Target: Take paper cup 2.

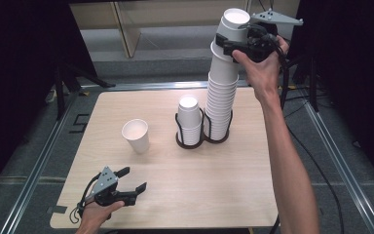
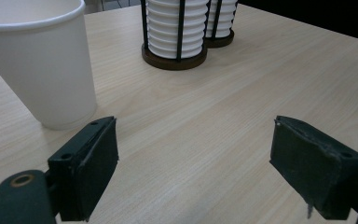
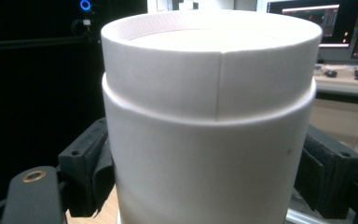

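Two grippers in use. Right gripper [image 1: 230,40]: jaws clamped on the upper cups [image 1: 233,29] of a tall cup stack [image 1: 221,92] in the right ring of a black holder [image 1: 202,139], short stack [image 1: 190,119] beside it. Left gripper [image 1: 129,179]: jaws apart, empty, low over the table [image 1: 175,195] near a single cup [image 1: 136,135]. Risk: several nested cups may lift together, or the tall stack may lean and topple if pulled sideways.

Your light wooden table [image 1: 233,190]

On it you have a lone paper cup [image 1: 136,136] and, just beside it, a black double cup holder [image 1: 202,140] carrying two stacks of cups.
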`<state>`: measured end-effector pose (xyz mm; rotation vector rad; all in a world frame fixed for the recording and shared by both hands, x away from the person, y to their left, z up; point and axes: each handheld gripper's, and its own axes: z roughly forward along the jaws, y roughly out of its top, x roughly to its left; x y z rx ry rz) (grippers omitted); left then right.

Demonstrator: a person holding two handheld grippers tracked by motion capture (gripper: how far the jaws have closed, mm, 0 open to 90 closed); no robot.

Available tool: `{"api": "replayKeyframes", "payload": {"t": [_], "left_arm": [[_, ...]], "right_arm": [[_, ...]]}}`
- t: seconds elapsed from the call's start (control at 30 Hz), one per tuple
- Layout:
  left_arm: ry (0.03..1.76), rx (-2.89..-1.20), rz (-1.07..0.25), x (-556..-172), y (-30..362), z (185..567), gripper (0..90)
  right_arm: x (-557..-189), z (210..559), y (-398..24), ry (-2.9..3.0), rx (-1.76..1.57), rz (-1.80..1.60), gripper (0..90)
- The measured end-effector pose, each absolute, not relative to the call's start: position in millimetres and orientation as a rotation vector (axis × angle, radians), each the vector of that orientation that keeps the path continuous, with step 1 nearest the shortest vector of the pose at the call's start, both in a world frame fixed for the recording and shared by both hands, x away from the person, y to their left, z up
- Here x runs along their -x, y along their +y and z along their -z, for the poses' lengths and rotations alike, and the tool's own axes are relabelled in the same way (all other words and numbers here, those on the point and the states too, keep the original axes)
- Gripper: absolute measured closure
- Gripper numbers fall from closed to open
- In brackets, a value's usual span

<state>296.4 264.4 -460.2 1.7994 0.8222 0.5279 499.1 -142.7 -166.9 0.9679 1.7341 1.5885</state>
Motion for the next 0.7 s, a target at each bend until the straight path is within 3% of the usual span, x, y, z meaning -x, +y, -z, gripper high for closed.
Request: {"api": "replayKeyframes", "payload": {"t": [0.37,0.7], "left_arm": [[0.842,-1.788,-0.51,-295.6,263.7,461.2,14.7],[0.827,-1.801,-0.525,-297.5,264.5,461.0,14.8]], "right_arm": [[-478.3,133.5,-152.3,1.673,-0.933,-1.631,18.3],[-444.5,141.1,-165.1,1.725,-0.885,-1.636,18.3]]}}
